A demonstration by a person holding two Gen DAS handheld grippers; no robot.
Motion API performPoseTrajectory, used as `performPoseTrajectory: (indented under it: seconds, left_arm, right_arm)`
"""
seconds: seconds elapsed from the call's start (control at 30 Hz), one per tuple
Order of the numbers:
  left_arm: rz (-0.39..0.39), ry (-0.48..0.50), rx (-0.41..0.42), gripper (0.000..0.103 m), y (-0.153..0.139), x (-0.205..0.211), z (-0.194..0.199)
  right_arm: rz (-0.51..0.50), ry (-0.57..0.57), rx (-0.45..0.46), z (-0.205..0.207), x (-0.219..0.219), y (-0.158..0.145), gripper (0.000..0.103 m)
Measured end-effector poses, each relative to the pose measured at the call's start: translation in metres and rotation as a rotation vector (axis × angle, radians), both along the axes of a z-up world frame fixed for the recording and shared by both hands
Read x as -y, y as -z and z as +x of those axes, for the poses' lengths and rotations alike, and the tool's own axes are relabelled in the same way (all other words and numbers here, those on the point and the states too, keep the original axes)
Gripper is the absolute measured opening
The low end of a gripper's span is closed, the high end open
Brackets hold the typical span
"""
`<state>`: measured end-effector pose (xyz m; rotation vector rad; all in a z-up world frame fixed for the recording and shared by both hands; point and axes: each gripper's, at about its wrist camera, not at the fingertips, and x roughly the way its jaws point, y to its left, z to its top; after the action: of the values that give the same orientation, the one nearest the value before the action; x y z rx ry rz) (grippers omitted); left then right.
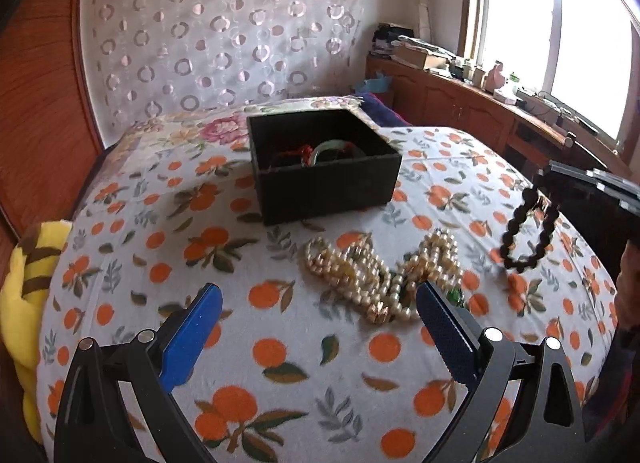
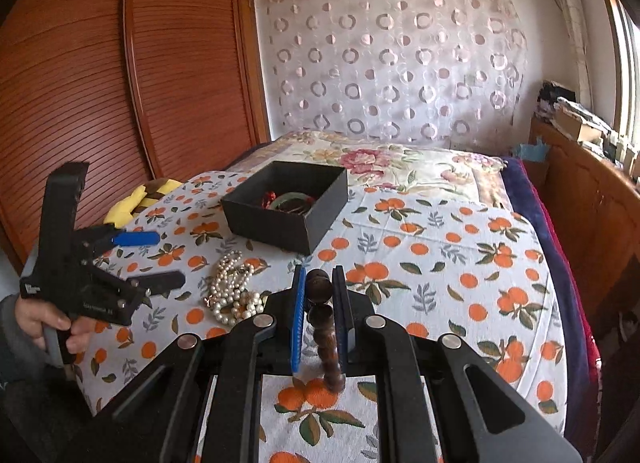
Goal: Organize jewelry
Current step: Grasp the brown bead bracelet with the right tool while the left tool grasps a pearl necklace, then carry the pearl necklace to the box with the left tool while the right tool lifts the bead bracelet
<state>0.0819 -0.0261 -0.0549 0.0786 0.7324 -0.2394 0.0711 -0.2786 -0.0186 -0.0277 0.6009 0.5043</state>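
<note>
Two grippers are over a bed. The bed has a white blanket (image 1: pixel 280 351) with orange fruits and green leaves on it. Farther back lies a cover with big pink flowers (image 2: pixel 384 163). A yellow soft toy (image 1: pixel 24 287) sits at the bed's left edge.

Behind the bed hangs a thin curtain (image 1: pixel 224 43) with round rings on it. Brown wooden doors (image 2: pixel 120 75) with thin slats stand on the left. On the right is a bright window (image 1: pixel 560 31), and under it a long wooden cabinet (image 1: pixel 460 103) with boxes and small things on top.

A black box (image 1: pixel 324 179) sits open on the blanket. Inside it are a green bangle (image 1: pixel 336 149) and something red.

A pile of pearl necklaces (image 1: pixel 380 275) lies on the blanket, near the box and just past the left gripper (image 1: pixel 320 311). Its jaws stand wide apart, with nothing between them.

The right gripper (image 2: pixel 318 287) is squeezed tight on a dark brown bead bracelet (image 1: pixel 528 231). The bracelet hangs in a loop above the blanket, to the right of the pearls.
</note>
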Motion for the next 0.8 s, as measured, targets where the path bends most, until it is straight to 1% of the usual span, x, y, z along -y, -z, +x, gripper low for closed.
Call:
performPoseTrajectory:
  seconds: [0.07,0.1,0.13,0.17,0.2,0.23,0.3,0.37,0.47,0.53,0.8]
  left_arm:
    - [0.015,0.013,0.001,0.085,-0.002,0.006,0.006]
    - [0.017,0.017,-0.007,0.077,-0.002,0.008,0.008]
    - [0.015,0.026,-0.027,0.070,-0.001,0.011,0.014]
    - [0.010,0.033,-0.037,0.068,0.000,0.012,0.016]
    - [0.005,0.043,-0.048,0.059,0.001,0.014,0.018]
    - [0.004,0.052,-0.063,0.043,0.004,0.017,0.022]
    - [0.005,0.059,-0.095,0.027,0.009,0.021,0.028]
    - [-0.002,0.069,-0.116,0.026,0.014,0.023,0.033]
    - [0.020,0.059,-0.128,0.026,0.020,0.027,0.038]
    - [0.017,0.056,-0.139,0.026,0.023,0.025,0.040]
    - [0.014,0.035,-0.147,0.025,0.030,0.014,0.037]
  right_arm:
    - [0.003,0.003,-0.008,0.000,0.000,0.004,0.015]
    - [0.004,0.003,-0.012,0.001,0.000,0.006,0.015]
    - [0.002,0.004,-0.015,0.001,0.000,0.008,0.015]
    - [0.001,0.005,-0.018,0.001,-0.001,0.010,0.015]
    - [0.002,0.004,-0.022,0.002,-0.001,0.011,0.015]
    - [0.002,0.002,-0.027,0.002,-0.002,0.014,0.015]
    - [0.002,-0.001,-0.035,0.002,-0.003,0.018,0.015]
    - [-0.001,-0.003,-0.042,0.003,-0.004,0.022,0.015]
    - [-0.006,-0.005,-0.047,0.002,-0.006,0.025,0.015]
    - [-0.006,-0.008,-0.046,0.002,-0.007,0.025,0.015]
    - [-0.008,-0.006,-0.049,0.002,-0.007,0.026,0.015]
